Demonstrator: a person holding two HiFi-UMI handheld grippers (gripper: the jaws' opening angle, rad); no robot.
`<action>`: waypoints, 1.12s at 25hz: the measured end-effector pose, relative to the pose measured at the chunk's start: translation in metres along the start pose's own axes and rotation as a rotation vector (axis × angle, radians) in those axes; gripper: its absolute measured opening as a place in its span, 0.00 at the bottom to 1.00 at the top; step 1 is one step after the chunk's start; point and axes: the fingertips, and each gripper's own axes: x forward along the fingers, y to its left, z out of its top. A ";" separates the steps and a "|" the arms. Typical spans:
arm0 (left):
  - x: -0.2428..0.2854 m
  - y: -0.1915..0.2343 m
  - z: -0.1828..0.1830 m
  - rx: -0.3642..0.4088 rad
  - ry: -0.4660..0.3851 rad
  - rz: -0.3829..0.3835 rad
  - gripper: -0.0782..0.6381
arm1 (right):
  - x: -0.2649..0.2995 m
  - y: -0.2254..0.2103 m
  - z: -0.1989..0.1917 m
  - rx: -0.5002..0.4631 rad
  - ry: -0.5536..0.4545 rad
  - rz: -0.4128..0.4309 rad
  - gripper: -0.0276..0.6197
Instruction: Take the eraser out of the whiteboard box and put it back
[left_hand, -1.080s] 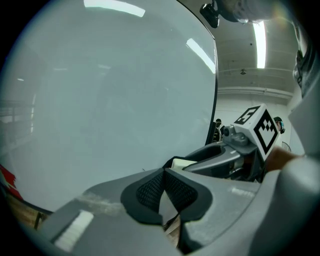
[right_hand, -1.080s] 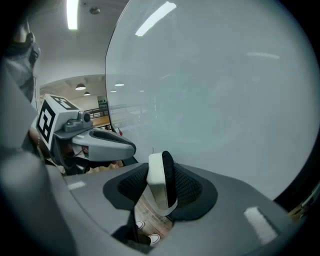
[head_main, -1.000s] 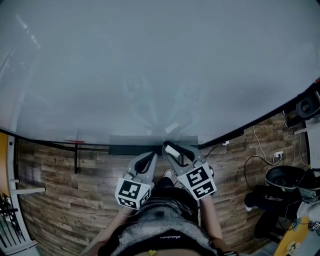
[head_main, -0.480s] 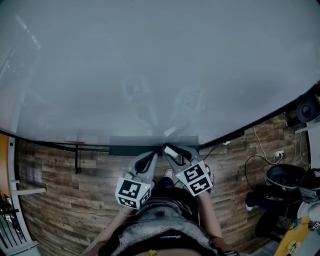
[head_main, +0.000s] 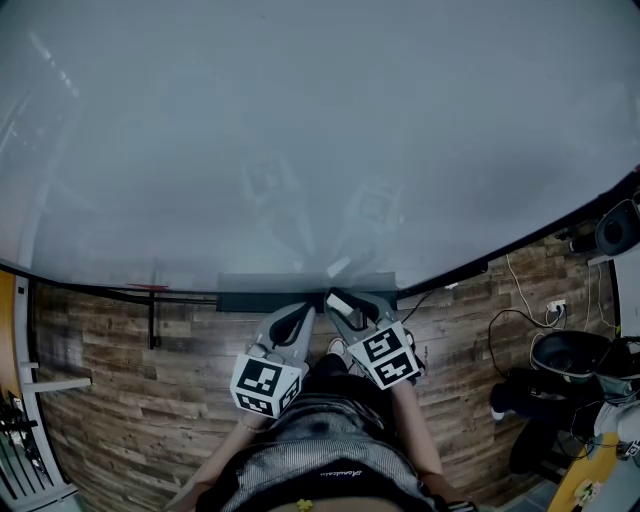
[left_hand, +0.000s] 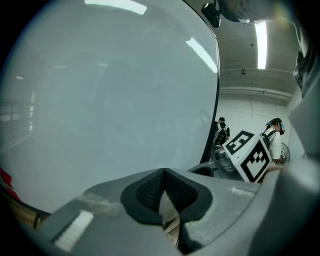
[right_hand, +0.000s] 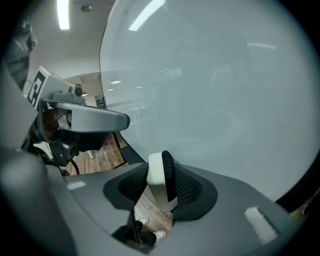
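Left gripper (left_hand: 164, 186): its fingers (left_hand: 147, 192) are pressed together with nothing between them. It sits just beside the right one, so a sideways swing of either could knock them together.
Right gripper (head_main: 338, 302): its fingers (right_hand: 189, 187) are clamped on the eraser (right_hand: 161, 180), which stands on edge and sticks out past the tips.
Grip risk: only a narrow part of the eraser seems pinched, so a bump on its free end could twist it or pop it loose.
Drop risk: if the eraser slips here, it probably falls past the box onto the wooden floor (head_main: 120, 380) by the person's feet.
Whiteboard box (head_main: 250, 297): a shallow dark tray along the board's lower edge. The eraser is at its front lip, near its right half; whether it is already inside I cannot tell.
Placement risk: coming in tilted, the eraser could catch the lip; letting go too soon would leave it perched on the rim.
Whiteboard (head_main: 320, 130): close behind the box, so a push too deep would press the eraser against it.
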 end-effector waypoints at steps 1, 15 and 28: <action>0.002 0.000 0.000 0.000 0.000 -0.001 0.11 | 0.000 -0.002 -0.001 0.001 0.000 -0.001 0.29; 0.004 -0.005 -0.001 0.002 0.004 -0.017 0.11 | 0.000 0.001 -0.002 -0.009 0.001 -0.014 0.29; 0.003 -0.006 -0.003 0.008 0.002 -0.002 0.11 | 0.000 -0.002 -0.003 -0.007 -0.012 -0.021 0.29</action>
